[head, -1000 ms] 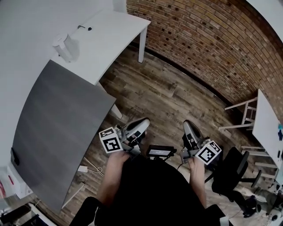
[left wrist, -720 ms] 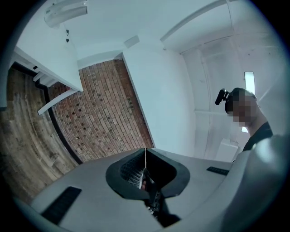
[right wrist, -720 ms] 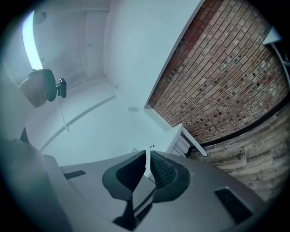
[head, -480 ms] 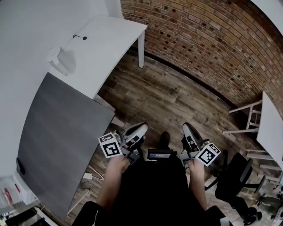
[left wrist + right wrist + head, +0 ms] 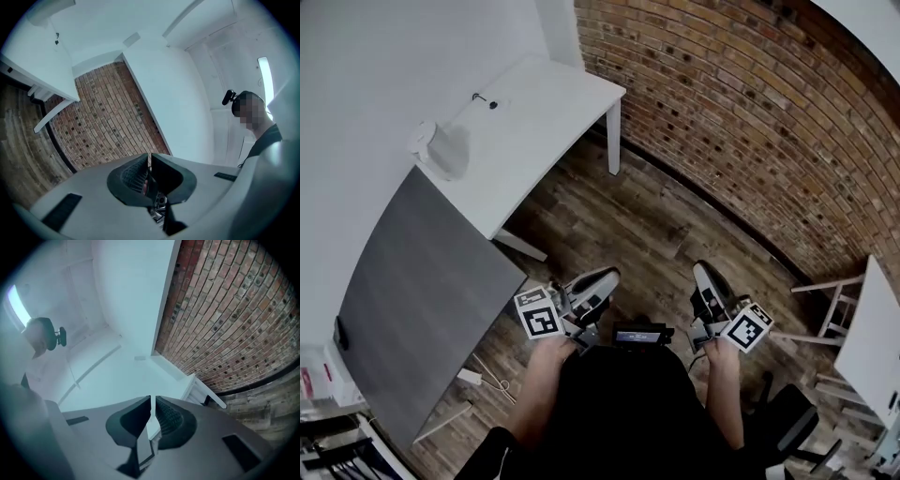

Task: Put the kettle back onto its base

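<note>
The white desk (image 5: 553, 108) bears a white kettle (image 5: 439, 150) at its end beside the grey table (image 5: 422, 300), and a small black item (image 5: 491, 104) at its wall edge.

Ahead of the left gripper (image 5: 605, 277) and right gripper (image 5: 703, 272) fingers it's just open wood floor (image 5: 647, 216) till the brick wall (image 5: 750, 122). Grey table (image 5: 422, 300) crowds the left fingers' outer side, white table (image 5: 534, 122) beyond it.

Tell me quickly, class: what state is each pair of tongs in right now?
Left tongs: closed, holding nothing.
Right tongs: closed, holding nothing.
</note>
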Demonstrator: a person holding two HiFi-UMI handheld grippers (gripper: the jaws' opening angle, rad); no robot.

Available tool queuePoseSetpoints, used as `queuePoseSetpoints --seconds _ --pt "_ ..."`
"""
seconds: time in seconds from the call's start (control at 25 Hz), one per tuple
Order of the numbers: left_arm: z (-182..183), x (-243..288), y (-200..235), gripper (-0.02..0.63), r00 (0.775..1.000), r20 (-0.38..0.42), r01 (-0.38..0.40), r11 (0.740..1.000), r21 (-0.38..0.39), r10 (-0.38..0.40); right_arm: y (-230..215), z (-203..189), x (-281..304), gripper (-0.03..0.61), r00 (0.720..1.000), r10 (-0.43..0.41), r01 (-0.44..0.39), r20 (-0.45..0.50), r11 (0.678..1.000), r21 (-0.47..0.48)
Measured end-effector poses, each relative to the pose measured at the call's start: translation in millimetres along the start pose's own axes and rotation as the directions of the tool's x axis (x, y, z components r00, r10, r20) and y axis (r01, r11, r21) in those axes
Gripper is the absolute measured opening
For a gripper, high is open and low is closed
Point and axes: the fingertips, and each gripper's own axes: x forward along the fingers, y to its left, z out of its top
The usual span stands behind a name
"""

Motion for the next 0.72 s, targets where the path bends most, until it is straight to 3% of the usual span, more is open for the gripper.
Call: queuePoseSetpoints --seconds 0.4,0.72 --pt "-0.9 28.7 12.1 0.018 0.996 0.049 -0.072 0.997 0.015 0.071 -28.6 12.5 14.5 0.018 0.995 0.069 -0.064 -0.072 0.996 0.069" --pt "31.3 42.6 47.6 0.018 0.996 0.082 -0.033 0.999 -0.005 0.034 -40.4 16.1 49.8 0.018 0.993 0.046 -0.042 -0.106 0.998 0.042"
